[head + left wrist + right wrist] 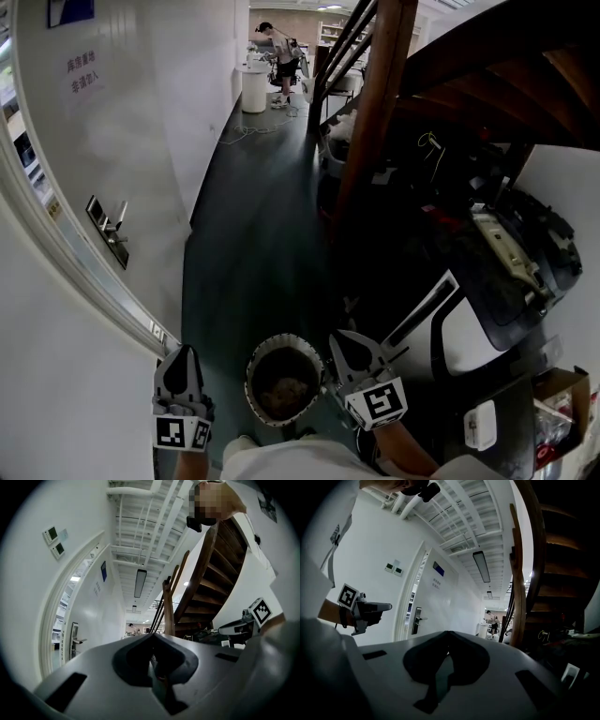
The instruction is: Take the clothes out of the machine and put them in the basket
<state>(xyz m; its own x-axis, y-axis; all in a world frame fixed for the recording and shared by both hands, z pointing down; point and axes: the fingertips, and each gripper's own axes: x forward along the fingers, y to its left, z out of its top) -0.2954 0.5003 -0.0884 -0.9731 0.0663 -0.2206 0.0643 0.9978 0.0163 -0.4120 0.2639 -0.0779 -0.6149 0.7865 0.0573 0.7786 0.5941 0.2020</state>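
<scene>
Left gripper point(152, 637) jaws together; basket point(249, 380) head-view only.

The round, pale-rimmed basket point(284, 380) is standing upright on the dark floor. Brownish clothes point(286, 392) are lying heaped inside it. The white machine point(459, 328) is standing near, to its right.

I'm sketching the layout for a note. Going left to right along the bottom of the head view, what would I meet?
left gripper → round basket → right gripper → white-fronted machine → open cardboard box
</scene>
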